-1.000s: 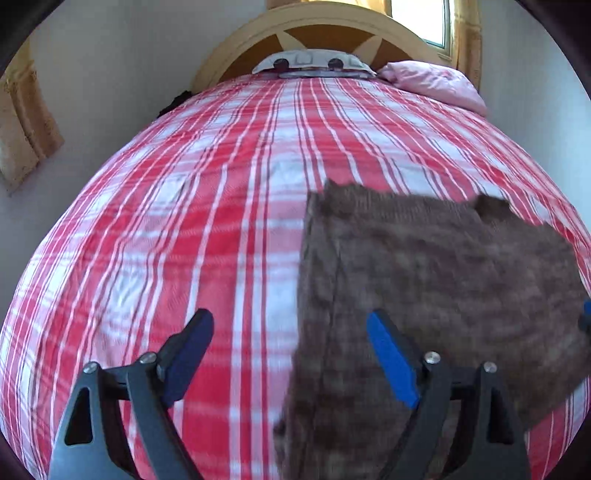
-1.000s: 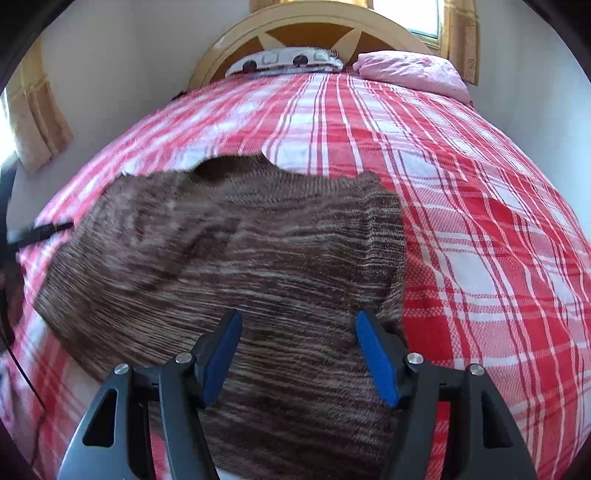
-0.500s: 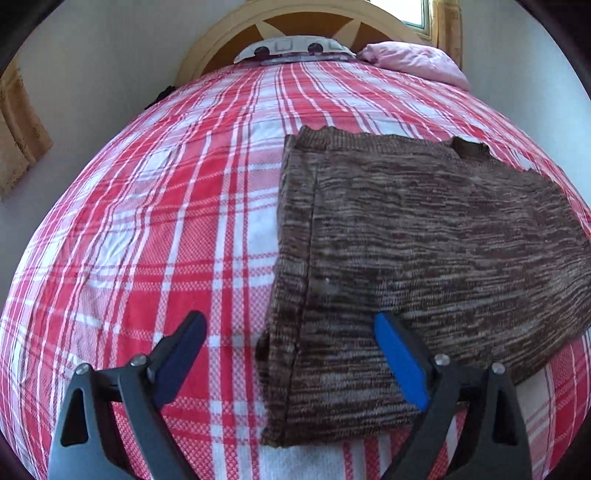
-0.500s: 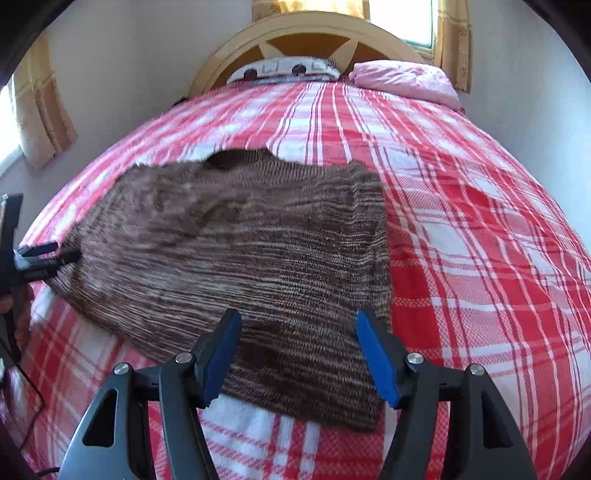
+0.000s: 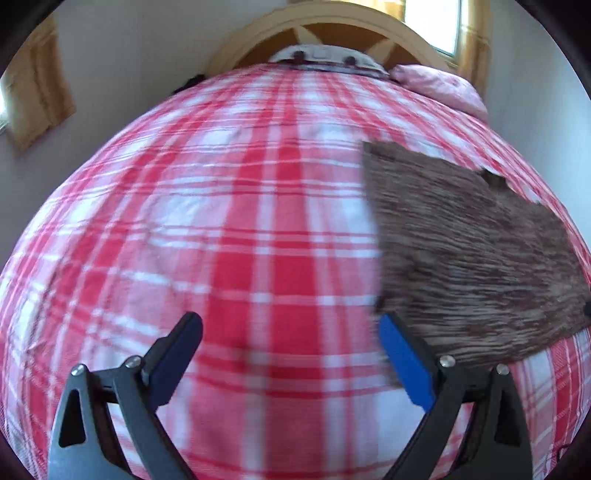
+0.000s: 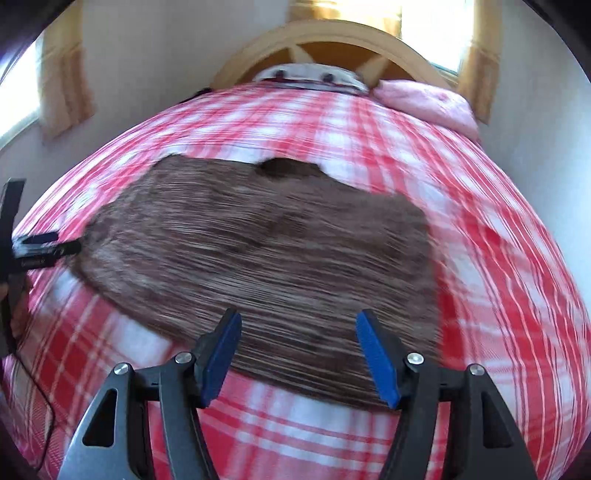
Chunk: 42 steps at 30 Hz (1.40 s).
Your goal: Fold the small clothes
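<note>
A brown marled knit sweater [image 6: 277, 240] lies flat on the red-and-white checked bed cover [image 5: 221, 221], neck opening toward the headboard. My right gripper [image 6: 298, 321] hovers open over the sweater's near hem, with nothing pressed between its blue pads. My left gripper [image 5: 288, 325] is open wide over bare cover. The sweater [image 5: 472, 251] lies to its right, its near left corner just behind the right pad. The left gripper's fingers [image 6: 51, 243] show at the far left of the right wrist view, beside the sweater's left edge. Both views are blurred.
A wooden arched headboard [image 5: 332, 26] closes the far end, with a white pillow [image 5: 325, 59] and a pink pillow [image 5: 443, 88] before it. Walls and curtains stand on both sides. A thin dark cable [image 6: 40, 391] hangs at the lower left.
The left gripper slid left off the sweater, which now lies right of its jaws instead of between them. The right gripper shifted slightly left along the hem and rolled a little.
</note>
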### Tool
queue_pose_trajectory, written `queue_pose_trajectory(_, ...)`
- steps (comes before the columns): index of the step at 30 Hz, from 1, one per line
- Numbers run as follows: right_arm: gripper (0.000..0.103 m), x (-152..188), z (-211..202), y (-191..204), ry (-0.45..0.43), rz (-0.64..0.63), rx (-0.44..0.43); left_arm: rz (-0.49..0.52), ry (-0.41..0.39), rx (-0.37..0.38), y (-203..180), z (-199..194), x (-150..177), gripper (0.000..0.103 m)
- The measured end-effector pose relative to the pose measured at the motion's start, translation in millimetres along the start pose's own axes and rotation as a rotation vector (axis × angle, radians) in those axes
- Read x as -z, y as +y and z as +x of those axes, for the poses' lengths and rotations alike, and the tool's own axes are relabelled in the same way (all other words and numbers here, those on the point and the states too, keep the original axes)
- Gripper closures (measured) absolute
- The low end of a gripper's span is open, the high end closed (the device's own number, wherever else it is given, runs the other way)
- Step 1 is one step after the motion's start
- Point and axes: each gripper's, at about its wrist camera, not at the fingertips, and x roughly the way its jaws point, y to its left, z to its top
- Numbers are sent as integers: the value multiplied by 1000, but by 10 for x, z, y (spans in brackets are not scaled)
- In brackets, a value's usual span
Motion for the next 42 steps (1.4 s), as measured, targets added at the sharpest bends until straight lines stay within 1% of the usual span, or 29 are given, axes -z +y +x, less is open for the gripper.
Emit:
queue_pose_trajectory(2, 38, -47, 31, 208, 2, -38, -24, -27, -3, -20, 159, -1, 2, 5)
queue_pose_trajectory(4, 38, -94, 74, 446, 4, -78, -47, -66, 5, -19, 316, 17, 23, 5)
queue_pose_trajectory(5, 38, -117, 100, 586, 5, -101, -62, -90, 11, -10, 388, 24, 49, 5)
queue_pose_trajectory(7, 38, -141, 153, 825, 4, -142, -79, -147, 15, 42, 513, 36, 98, 5)
queue_pose_trajectory(9, 38, -160, 198, 1139, -1, -204, -95, -176, -5, 72, 563, 25, 118, 4)
queue_pose_trajectory(10, 38, -156, 211, 1235, -3, -226, -98, -181, -11, 81, 570, 29, 123, 4)
queue_pose_trajectory(13, 38, -153, 223, 1714, -29, -343, -110, -179, -14, 88, 560, 43, 127, 3)
queue_pose_trajectory(16, 38, -124, 270, 2100, -47, -451, -86, -190, -23, 117, 575, 30, 132, 2)
queue_pose_trajectory(19, 38, -80, 344, 2438, -67, -555, -52, -224, -36, 162, 658, 15, 139, 2)
queue_pose_trajectory(23, 38, -64, 438, 2706, -102, -632, 6, -295, -67, 245, 810, -21, 178, 2)
queue_pose_trajectory(24, 38, -72, 479, 2758, -110, -647, 24, -310, -71, 258, 840, -25, 183, 2)
queue_pose_trajectory(27, 38, -116, 579, 2822, -132, -653, 36, -343, -83, 285, 903, -25, 185, 2)
queue_pose_trajectory(29, 48, -154, 618, 2848, -151, -649, 45, -345, -81, 294, 906, -19, 164, 1)
queue_pose_trajectory(31, 66, -168, 658, 2891, -145, -655, 44, -327, -62, 305, 888, 0, 127, 1)
queue_pose_trajectory(32, 70, -161, 666, 2907, -144, -657, 45, -307, -55, 328, 864, 13, 90, 1)
queue_pose_trajectory(33, 77, -158, 671, 2905, -143, -655, 40, -289, -53, 339, 844, 16, 65, 1)
queue_pose_trajectory(35, 83, -153, 664, 2861, -140, -636, 41, -234, -52, 346, 779, 17, -13, 1)
queue_pose_trajectory(36, 91, -159, 653, 2825, -136, -618, 37, -196, -55, 356, 730, 18, -84, 1)
queue_pose_trajectory(38, 92, -193, 661, 2758, -122, -581, 15, -150, -49, 389, 671, 50, -204, 1)
queue_pose_trajectory(40, 92, -189, 678, 2756, -112, -575, 1, -108, -28, 428, 597, 138, -372, 1)
queue_pose_trajectory(42, 92, -170, 694, 2775, -110, -583, 2, -70, -16, 447, 509, 243, -551, 1)
